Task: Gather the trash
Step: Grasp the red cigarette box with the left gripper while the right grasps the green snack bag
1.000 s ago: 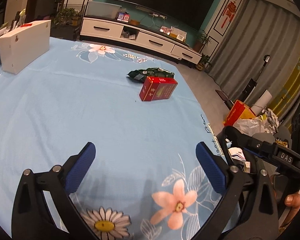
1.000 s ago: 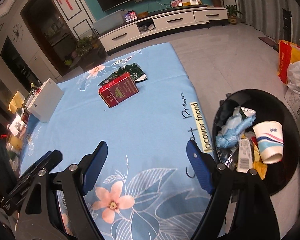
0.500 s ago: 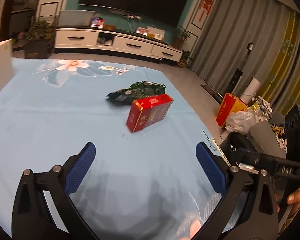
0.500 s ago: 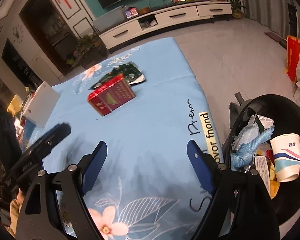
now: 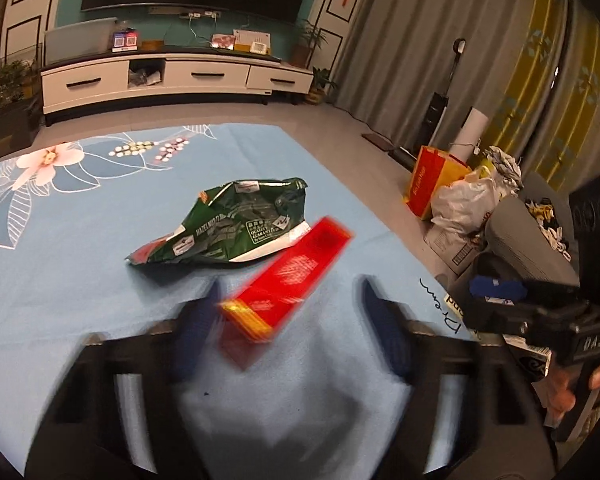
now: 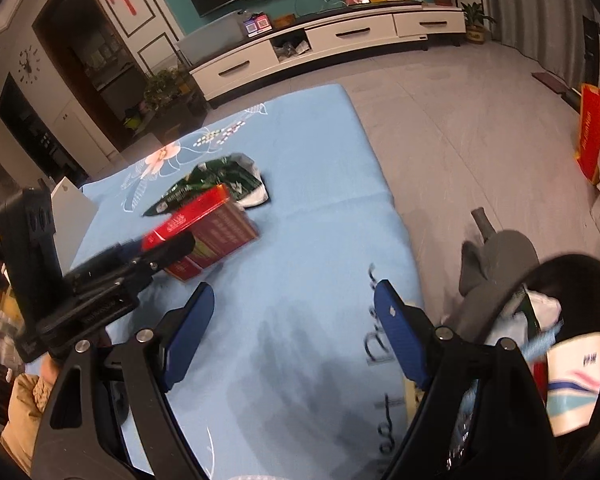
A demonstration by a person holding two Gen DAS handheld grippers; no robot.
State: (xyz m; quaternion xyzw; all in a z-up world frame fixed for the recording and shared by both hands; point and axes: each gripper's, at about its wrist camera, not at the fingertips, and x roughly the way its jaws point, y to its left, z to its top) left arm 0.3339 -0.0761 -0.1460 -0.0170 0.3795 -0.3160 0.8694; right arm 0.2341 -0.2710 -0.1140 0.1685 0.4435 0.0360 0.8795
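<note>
A red carton [image 5: 296,272] lies on the blue flowered tablecloth [image 5: 80,248], its near end between the fingers of my left gripper [image 5: 288,320]. Those jaws are closing and blurred; a gap still shows on the carton's right side. Just behind it lies a crumpled green snack bag [image 5: 236,224]. In the right wrist view the left gripper [image 6: 160,256] reaches over the red carton [image 6: 216,232], with the green bag [image 6: 216,180] beyond. My right gripper [image 6: 296,320] hangs open and holds nothing, over the cloth near the table's right edge.
A black bin [image 6: 572,272] with a paper cup [image 6: 572,380] and wrappers stands off the table's right edge. A white box [image 6: 70,208] sits at the left of the table. An orange bag [image 5: 432,184] and a white plastic bag [image 5: 468,208] stand on the floor.
My left gripper has moved forward to the red carton and its jaws have narrowed around it. The right gripper has drifted forward along the table edge, still open.
</note>
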